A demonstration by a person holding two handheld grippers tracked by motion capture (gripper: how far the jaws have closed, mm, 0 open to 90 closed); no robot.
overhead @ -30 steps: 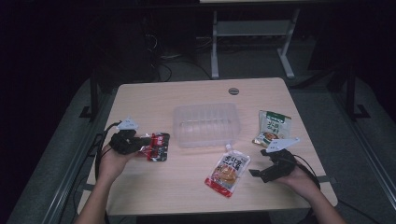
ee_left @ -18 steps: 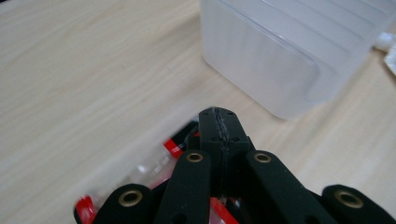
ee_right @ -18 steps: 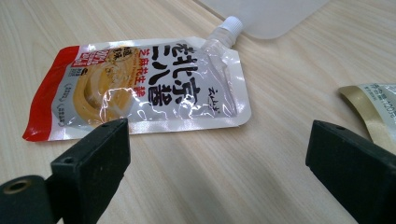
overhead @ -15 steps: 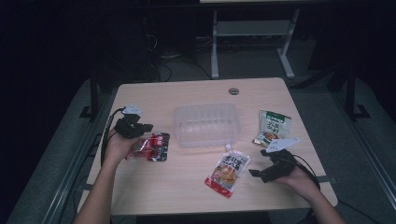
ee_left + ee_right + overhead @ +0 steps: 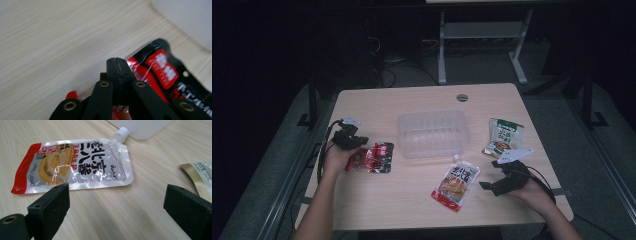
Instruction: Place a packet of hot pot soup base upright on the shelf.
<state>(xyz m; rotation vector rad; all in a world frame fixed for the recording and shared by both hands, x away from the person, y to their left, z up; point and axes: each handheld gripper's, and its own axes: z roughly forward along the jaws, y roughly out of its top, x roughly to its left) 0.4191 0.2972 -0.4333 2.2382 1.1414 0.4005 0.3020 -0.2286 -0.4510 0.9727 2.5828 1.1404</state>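
Note:
A red and black snack packet (image 5: pixel 373 158) lies left of centre on the wooden table (image 5: pixel 412 210). My left gripper (image 5: pixel 361 148) is at the packet's left end. In the left gripper view its jaws (image 5: pixel 116 62) are pressed together, with the packet (image 5: pixel 160 72) showing on both sides of them, pinched at its edge. A spouted sauce pouch (image 5: pixel 456 181) with a white cap lies at centre right. My right gripper (image 5: pixel 489 175) rests just right of it, open, and the pouch (image 5: pixel 75 162) lies beyond its wide-apart jaws (image 5: pixel 116 197).
A clear plastic container (image 5: pixel 433 132) stands empty in the middle of the table. A green and white packet (image 5: pixel 503 137) lies to its right, above the right hand. A round cable hole (image 5: pixel 462 97) sits near the far edge. Dark floor and a metal frame surround the table.
The left hand and gripper have moved left and toward the far edge, then settled at the red packet's left end. The right hand has stayed put.

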